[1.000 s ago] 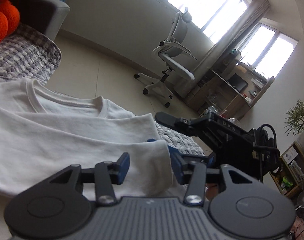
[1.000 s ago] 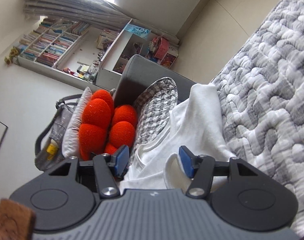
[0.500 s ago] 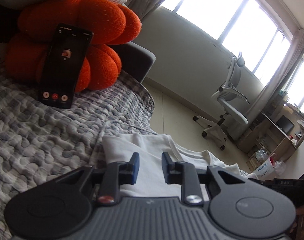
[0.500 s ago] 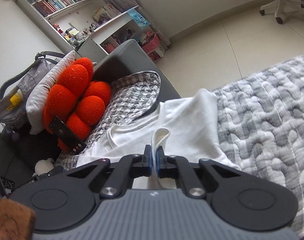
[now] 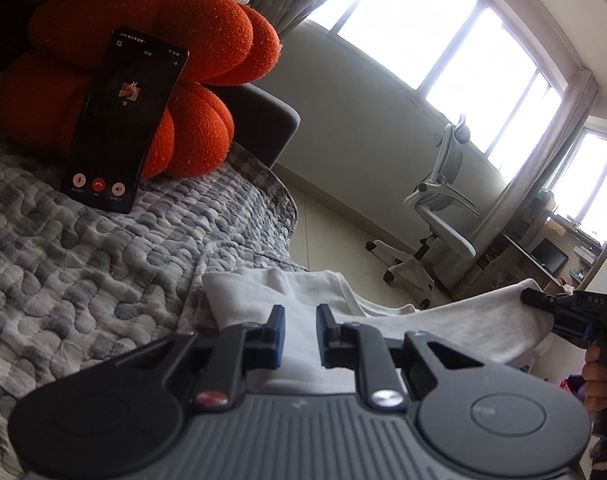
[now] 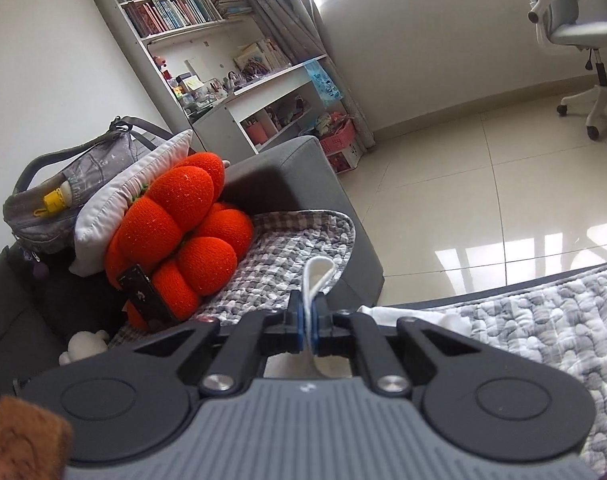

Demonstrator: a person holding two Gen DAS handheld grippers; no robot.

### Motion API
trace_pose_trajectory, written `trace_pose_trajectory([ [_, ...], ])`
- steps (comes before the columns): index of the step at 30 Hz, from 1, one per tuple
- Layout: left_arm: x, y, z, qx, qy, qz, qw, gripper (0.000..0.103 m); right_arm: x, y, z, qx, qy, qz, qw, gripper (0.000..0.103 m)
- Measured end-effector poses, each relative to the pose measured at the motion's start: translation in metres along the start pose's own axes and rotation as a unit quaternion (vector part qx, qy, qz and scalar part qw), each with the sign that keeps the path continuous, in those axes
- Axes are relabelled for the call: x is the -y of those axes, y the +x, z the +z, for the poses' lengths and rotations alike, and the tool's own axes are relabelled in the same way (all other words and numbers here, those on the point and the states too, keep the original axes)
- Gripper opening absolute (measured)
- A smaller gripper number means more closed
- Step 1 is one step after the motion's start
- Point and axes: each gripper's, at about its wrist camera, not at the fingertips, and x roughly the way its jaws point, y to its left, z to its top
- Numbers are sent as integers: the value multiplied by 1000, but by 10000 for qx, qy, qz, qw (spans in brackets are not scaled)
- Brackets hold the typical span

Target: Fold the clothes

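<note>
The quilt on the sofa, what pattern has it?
The quilt has a grey and white pebble-like pattern, clearest in the left wrist view.

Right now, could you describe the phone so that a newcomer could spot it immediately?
Start at the grey quilted sofa cover and look toward its back, where a big orange pumpkin-shaped cushion sits. The phone leans upright against it. It is the only flat black slab there, with its screen lit and a red round button.

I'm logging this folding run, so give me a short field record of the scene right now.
garment: white T-shirt, lying on the grey quilt
right gripper: shut on a fold of the shirt
left gripper: open, over the shirt, holding nothing
propped nearby: phone leaning on the orange cushion
background: office chair
</note>
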Motion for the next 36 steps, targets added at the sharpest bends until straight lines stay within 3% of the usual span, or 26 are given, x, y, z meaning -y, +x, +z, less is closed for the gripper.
trace_pose_trajectory([
  [4,1,2,-5,-82,177,-45,9998,16,14,1,-6,28,-64,-167,9998,6],
  [11,5,9,-16,-358,725,156,9966,16,38,31,-39,-363,-341,-749,9959,6],
  [18,9,11,-17,-455,929,299,9942,17,40,40,-59,-232,-932,-976,9906,6],
  [20,17,7,-13,-402,1067,334,9929,17,34,35,-59,-73,-1186,-1018,9877,13],
  [24,30,4,-5,-203,1379,305,9898,17,16,24,-61,317,-1752,-1138,9774,15],
  [28,36,16,2,-156,1643,391,9855,17,-3,25,-65,518,-2266,-1229,9648,39],
  [33,28,38,0,-251,1771,608,9820,17,-12,39,-72,382,-2711,-1168,9547,38],
  [36,17,43,-3,-289,1637,594,9843,17,-4,51,-76,114,-2717,-1247,9542,29],
])
